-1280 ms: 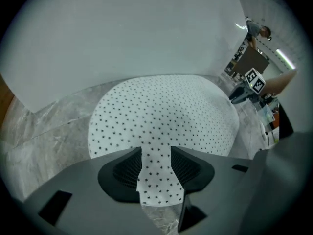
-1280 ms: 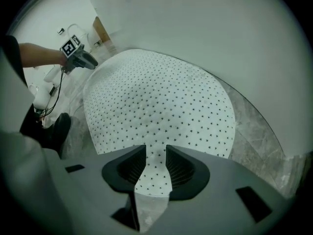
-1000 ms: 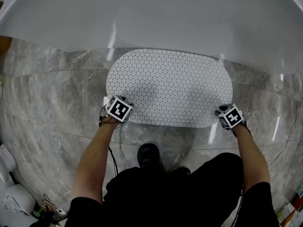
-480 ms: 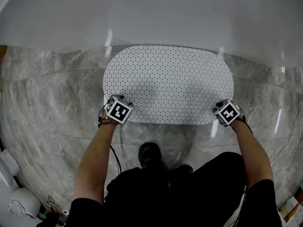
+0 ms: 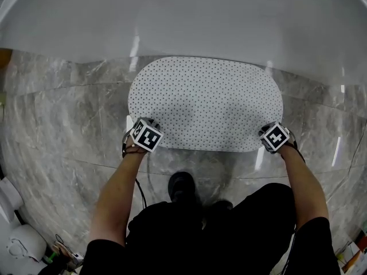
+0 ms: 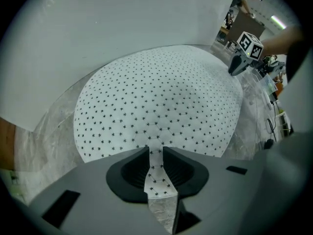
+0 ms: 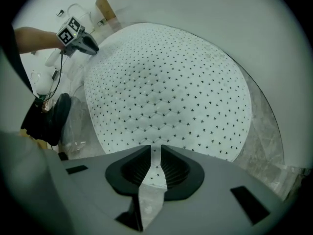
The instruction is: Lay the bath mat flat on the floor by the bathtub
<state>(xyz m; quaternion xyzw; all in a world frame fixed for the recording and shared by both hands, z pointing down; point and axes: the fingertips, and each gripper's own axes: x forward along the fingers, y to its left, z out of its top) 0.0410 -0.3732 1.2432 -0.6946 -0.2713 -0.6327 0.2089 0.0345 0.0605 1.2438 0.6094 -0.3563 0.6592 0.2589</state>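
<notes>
The white bath mat (image 5: pixel 205 103), oval and dotted with small dark stars, lies flat on the marble floor (image 5: pixel 63 119) against the white bathtub (image 5: pixel 183 22). My left gripper (image 5: pixel 142 133) points down at the mat's near left corner. Its jaws have just been closing and now stand a narrow gap apart. In the left gripper view (image 6: pixel 155 153) the flat mat edge and floor show through that gap, unpinched. My right gripper (image 5: pixel 274 135) stands the same way at the near right corner. Its jaws have also just been closing, and the mat's edge lies flat below their gap (image 7: pixel 155 155).
The tub wall runs along the far side of the mat. The person's dark shoe (image 5: pixel 180 187) is on the floor just behind the mat's near edge. White fixtures and small clutter (image 5: pixel 17 242) sit at the lower left.
Both hands stay at the mat's near corners. The mat lies the same; only the head view shifts a little.
</notes>
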